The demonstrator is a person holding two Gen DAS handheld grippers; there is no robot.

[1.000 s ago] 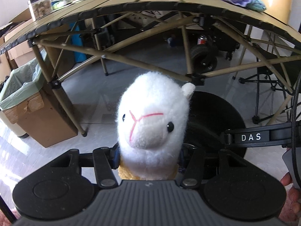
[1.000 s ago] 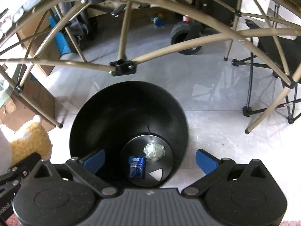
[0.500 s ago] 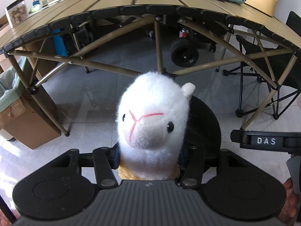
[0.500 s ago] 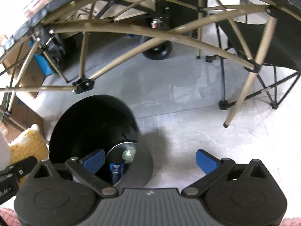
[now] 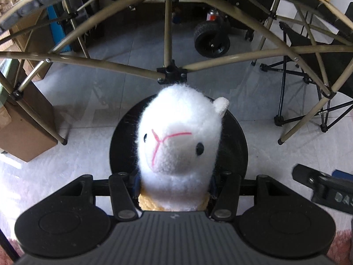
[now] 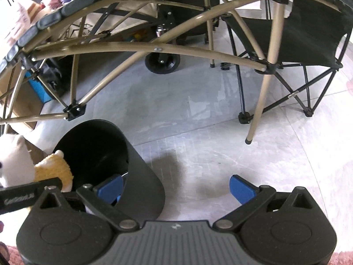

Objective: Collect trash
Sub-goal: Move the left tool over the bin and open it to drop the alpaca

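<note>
- The left hand-held gripper (image 5: 174,190) is clamped on a white plush alpaca toy (image 5: 178,141), gripping it low on the neck where a yellow woolly body begins; the toy's face looks back at the camera.
- Directly below and behind the toy sits a round black trash bin (image 5: 238,141) on the pale tiled floor (image 5: 88,154). The toy hangs over the bin's open mouth and does not appear to touch the rim.
- The right hand-held gripper (image 6: 175,187) has its blue pads spread wide with nothing between them. It hovers beside the bin, its left pad over the bin's near wall.
- In the right wrist view the bin's bottom is hidden, so its contents cannot be told.
- Farther out, the tan metal struts of a folding counter (image 5: 172,75) arch overhead. A cardboard box (image 5: 24,132) stands at the left, a black folding chair (image 6: 297,39) at the right, and a wheeled cart's black tyre (image 5: 211,39) behind.
- Judged step: the toy is being carried to the bin as trash, poised for the drop.
- Next move likely calls for keeping the toy centred over the opening, then spreading the left jaws so it falls inside, clear of the rim.
</note>
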